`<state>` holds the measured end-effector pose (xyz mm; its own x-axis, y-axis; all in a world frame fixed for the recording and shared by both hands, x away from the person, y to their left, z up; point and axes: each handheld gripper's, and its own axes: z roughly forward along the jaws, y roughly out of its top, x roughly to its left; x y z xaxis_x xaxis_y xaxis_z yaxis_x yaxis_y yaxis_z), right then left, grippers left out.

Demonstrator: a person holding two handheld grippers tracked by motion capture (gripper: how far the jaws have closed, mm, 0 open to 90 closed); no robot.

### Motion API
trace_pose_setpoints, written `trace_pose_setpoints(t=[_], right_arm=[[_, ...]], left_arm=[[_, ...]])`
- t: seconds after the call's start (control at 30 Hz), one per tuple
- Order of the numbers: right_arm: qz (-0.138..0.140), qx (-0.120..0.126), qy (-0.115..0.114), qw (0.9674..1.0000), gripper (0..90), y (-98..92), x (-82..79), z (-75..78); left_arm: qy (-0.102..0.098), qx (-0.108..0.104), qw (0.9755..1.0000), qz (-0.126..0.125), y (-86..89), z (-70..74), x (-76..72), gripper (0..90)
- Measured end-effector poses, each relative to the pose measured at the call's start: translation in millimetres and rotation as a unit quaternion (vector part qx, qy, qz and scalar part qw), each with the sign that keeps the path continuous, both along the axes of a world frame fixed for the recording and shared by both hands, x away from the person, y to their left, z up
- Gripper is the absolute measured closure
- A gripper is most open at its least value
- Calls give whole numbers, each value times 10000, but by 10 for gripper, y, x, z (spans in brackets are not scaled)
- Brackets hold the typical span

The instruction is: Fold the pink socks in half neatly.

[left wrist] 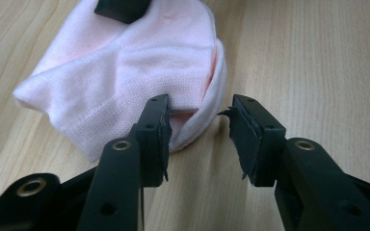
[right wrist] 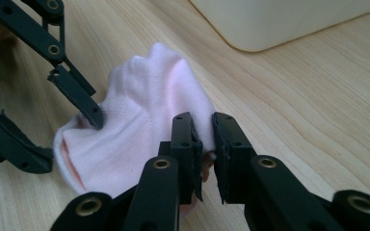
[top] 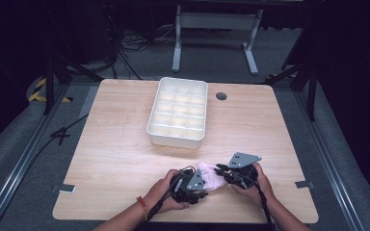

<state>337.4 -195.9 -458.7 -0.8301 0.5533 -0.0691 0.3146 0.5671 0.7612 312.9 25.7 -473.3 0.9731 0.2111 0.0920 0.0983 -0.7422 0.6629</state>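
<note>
High view puts the pink sock (top: 211, 176) near the table's (top: 115, 159) front edge, right of centre, bunched between both grippers. The right gripper (right wrist: 203, 144) has its jaws clamped on one end of the fabric, seemingly to anchor it. The left gripper (left wrist: 200, 130) stands with jaws apart at the opposite folded edge, one pad touching the knit, likely lining up a pinch. Behind, toward the far edge, sits the white divided organiser box (top: 178, 111), probably where the sock goes.

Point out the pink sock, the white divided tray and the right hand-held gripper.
pink sock (left wrist: 139, 62), left gripper view, on its knit middle.
white divided tray (top: 175, 138), high view, on its near wall.
right hand-held gripper (right wrist: 203, 137), right gripper view, between its fingertips.
</note>
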Motion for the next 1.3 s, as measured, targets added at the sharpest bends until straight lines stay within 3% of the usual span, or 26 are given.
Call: trace_pose_setpoints(t=[0.1, 0.23, 0.3, 0.53, 0.57, 0.8, 1.0, 1.1, 1.23, 1.3], right_arm=[[13, -33, -64, 10000, 800, 4, -11, 5], [2, -110, -74, 9999, 800, 10, -11, -5], [-26, -90, -49, 9999, 800, 25, -10, -9], [0, -87, -102, 9999, 800, 47, -25, -1], [-6, -70, -97, 9999, 800, 44, -25, -2], [166, 103, -191, 9996, 801, 18, -45, 44], [551, 291, -228, 9978, 803, -5, -104, 87], [713, 294, -261, 9967, 803, -10, -130, 90], [608, 267, -318, 9973, 803, -42, -110, 84], [574, 297, -361, 9973, 803, -67, -106, 92]], left_arm=[[-117, -60, 9999, 1, 19, 54, -19, 585], [-398, -537, 9977, 83, 92, 250, -20, 538], [-416, -543, 9976, 125, 68, 230, 3, 495], [-323, -175, 9993, -31, -62, 39, 12, 524], [-222, -205, 9995, 63, -59, 29, 12, 534], [-185, -189, 9995, 189, -41, 9, 44, 583], [-235, -176, 9993, 238, -20, 7, 82, 607], [-355, -98, 9990, 235, -24, 22, 62, 610], [-384, -64, 9991, 192, 45, 96, 55, 611], [-303, -90, 9992, 228, 91, 109, 62, 624]])
